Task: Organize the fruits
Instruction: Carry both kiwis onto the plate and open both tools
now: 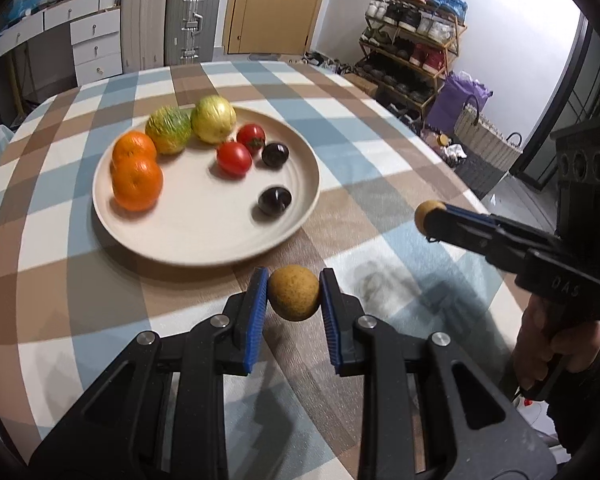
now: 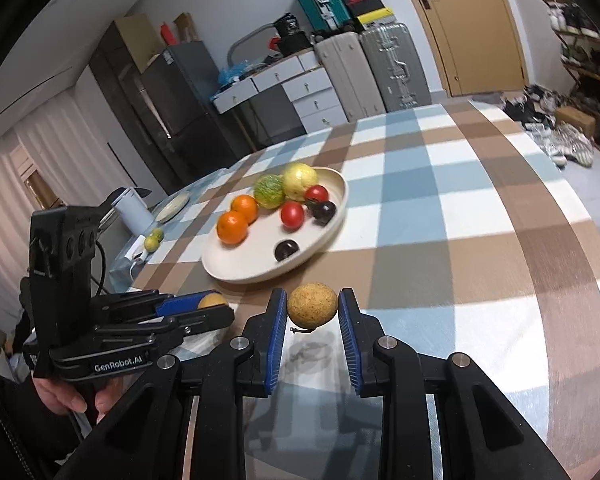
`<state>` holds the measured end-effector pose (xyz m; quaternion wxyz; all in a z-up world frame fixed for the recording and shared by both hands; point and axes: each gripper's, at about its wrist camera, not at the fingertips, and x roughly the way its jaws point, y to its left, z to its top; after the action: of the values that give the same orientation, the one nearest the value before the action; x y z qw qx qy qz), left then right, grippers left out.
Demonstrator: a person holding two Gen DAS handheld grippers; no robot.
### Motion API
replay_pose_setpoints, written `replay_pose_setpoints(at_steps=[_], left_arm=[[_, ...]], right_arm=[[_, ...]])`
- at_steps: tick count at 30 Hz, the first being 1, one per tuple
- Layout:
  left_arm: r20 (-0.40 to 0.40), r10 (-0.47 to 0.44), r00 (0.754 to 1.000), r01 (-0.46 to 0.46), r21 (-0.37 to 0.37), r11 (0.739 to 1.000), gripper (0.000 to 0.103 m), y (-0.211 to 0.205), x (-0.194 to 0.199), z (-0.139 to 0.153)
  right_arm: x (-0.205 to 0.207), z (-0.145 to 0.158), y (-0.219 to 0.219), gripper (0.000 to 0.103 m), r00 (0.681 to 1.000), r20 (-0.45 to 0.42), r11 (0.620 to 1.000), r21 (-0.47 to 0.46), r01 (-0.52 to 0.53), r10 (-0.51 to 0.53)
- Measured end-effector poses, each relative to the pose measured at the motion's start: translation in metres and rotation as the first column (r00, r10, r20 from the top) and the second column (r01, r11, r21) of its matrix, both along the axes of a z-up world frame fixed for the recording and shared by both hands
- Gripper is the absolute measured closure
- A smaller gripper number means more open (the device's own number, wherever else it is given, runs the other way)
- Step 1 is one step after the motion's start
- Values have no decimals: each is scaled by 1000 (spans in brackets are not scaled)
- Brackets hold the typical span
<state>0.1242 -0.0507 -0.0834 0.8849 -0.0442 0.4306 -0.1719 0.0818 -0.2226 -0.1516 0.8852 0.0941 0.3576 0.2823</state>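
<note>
Left wrist view, my left gripper (image 1: 294, 294): fingers (image 1: 256, 312) closed narrow on a small brown speckled fruit (image 1: 294, 293), pinched between the blue pads above the surface (image 1: 60, 280)
Left wrist view, plate (image 1: 188, 236): cream, round, on the checked cloth ahead of my left gripper and a little to its left
Left wrist view, on the plate: two oranges (image 1: 137, 182) touching at the left; two yellow-green fruits (image 1: 190, 122) side by side at the back; two tomatoes (image 1: 242, 148) near the middle; two dark plums (image 1: 275, 178) on the right side, apart from each other
Left wrist view, my right gripper (image 1: 430, 216): comes in from the right edge, a second brown fruit (image 1: 427, 213) showing at its tip; I see my hand (image 1: 548, 344) on the handle
Left wrist view, background: shoe rack (image 1: 412, 40) against the far wall, suitcases (image 1: 172, 20) beside a door

Right wrist view, my right gripper (image 2: 313, 312): fingers (image 2: 276, 340) drawn in on the second brown fruit (image 2: 313, 306), lifted off the surface (image 2: 500, 220), its shadow on the cloth beneath
Right wrist view, plate (image 2: 236, 272): ahead and slightly left, same fruit in it
Right wrist view, my left gripper (image 2: 216, 306): at the left, seen side-on, the first brown fruit (image 2: 212, 301) between its fingers
Right wrist view, off the surface at the far left: a small green fruit (image 2: 154, 240), too small to tell what it lies on
</note>
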Motion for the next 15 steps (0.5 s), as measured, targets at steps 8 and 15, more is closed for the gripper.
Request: replay_pose_setpoints(at_steps=[8,15], left_arm=[[56,33,998,-32,-24,999,80,21,18,26],[88,71,994,-68,-31,997,80,40,49,41]], right_arm=[[18,16,16,76,999,30,1000,-9,-29,29],[46,31,39,76,995,63,997,-22,-80,81]])
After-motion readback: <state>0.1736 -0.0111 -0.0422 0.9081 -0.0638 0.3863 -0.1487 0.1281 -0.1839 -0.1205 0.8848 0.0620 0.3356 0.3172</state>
